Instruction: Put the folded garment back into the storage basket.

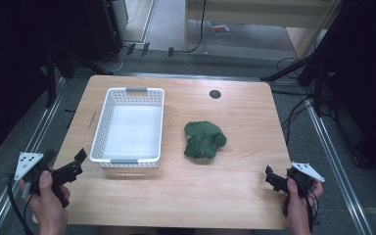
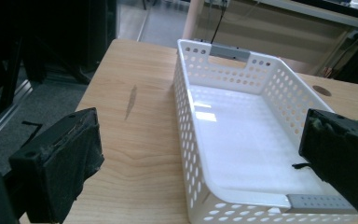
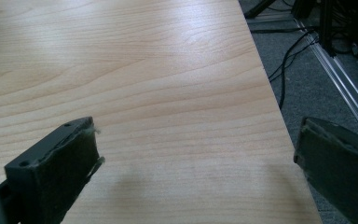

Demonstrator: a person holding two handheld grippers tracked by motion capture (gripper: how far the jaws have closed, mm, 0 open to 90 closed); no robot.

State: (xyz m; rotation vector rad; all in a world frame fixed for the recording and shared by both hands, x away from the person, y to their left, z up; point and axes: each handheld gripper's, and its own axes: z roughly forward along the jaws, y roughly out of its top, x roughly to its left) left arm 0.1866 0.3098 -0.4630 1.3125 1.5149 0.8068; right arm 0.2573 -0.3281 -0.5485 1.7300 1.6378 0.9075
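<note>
Green cloth (image 1: 204, 139) lies mid-table — well apart from both spread-jawed grippers.

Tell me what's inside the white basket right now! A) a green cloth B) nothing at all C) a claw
B: the white basket has a bare white floor, while the crumpled green cloth lies on the table to its right, apart from it.

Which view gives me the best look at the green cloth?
The high view: the whole crumpled green cloth lies in the open on the table, right of the basket. The left gripper view catches just a green sliver behind one jaw.
</note>
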